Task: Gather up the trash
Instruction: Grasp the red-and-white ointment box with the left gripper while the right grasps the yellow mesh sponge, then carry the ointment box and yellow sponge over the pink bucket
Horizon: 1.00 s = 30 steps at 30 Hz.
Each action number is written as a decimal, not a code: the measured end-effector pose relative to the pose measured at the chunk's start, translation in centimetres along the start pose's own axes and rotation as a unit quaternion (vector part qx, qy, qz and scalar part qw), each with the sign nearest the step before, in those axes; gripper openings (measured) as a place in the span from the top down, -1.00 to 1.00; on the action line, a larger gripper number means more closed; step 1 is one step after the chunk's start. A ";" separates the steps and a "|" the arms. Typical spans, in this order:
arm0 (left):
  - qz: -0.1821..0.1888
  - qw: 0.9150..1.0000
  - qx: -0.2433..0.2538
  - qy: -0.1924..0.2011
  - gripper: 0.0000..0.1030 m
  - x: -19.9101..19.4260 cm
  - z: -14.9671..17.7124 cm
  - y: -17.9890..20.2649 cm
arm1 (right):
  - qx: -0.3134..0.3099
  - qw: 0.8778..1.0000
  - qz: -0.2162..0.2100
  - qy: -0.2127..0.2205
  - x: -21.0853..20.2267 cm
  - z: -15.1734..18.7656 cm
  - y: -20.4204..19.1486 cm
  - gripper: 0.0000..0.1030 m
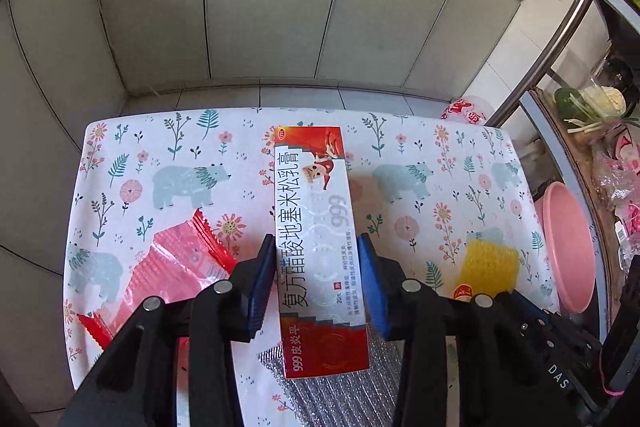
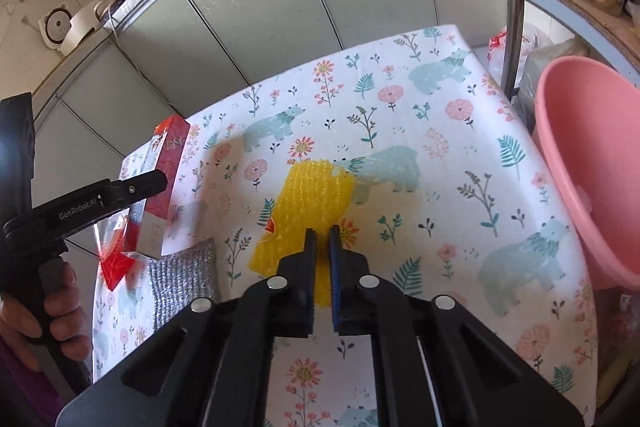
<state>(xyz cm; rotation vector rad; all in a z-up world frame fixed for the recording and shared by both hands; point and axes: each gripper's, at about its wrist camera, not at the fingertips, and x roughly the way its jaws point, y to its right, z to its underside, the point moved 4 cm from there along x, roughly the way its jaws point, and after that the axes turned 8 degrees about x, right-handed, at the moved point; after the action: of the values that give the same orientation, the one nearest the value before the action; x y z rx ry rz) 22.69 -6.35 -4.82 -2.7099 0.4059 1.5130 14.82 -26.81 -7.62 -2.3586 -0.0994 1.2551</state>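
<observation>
Between the left claw's blue pads sits a red-and-white box, gripped and lifted clear of the table. Just beside it, the right claw is pinched shut on the near edge of a yellow net lying on the floral cloth. A red wrapper and a silver pad remain on the table. Both pickups look under way; next, each piece probably needs carrying to the pink basin at the table's right edge, with grips kept firm.
</observation>
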 end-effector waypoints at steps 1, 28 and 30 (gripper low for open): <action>0.004 1.000 0.002 0.004 0.23 -0.5 0.1 0.1 | -0.004 1.000 -0.003 0.006 -0.7 0.1 0.0 0.88; 0.132 0.973 0.143 0.124 0.24 -9.8 -0.9 17.4 | 0.039 0.985 0.039 0.162 -17.1 -0.5 10.6 0.88; 0.145 0.969 0.156 0.126 0.25 -9.7 -1.1 19.2 | 0.049 0.982 0.051 0.173 -17.7 -0.9 11.7 0.88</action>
<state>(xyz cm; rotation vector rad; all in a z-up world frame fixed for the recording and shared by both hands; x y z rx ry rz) 14.31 -22.94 6.12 -2.6726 0.9939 1.0317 3.47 -42.41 1.31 -2.4805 0.1920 0.8523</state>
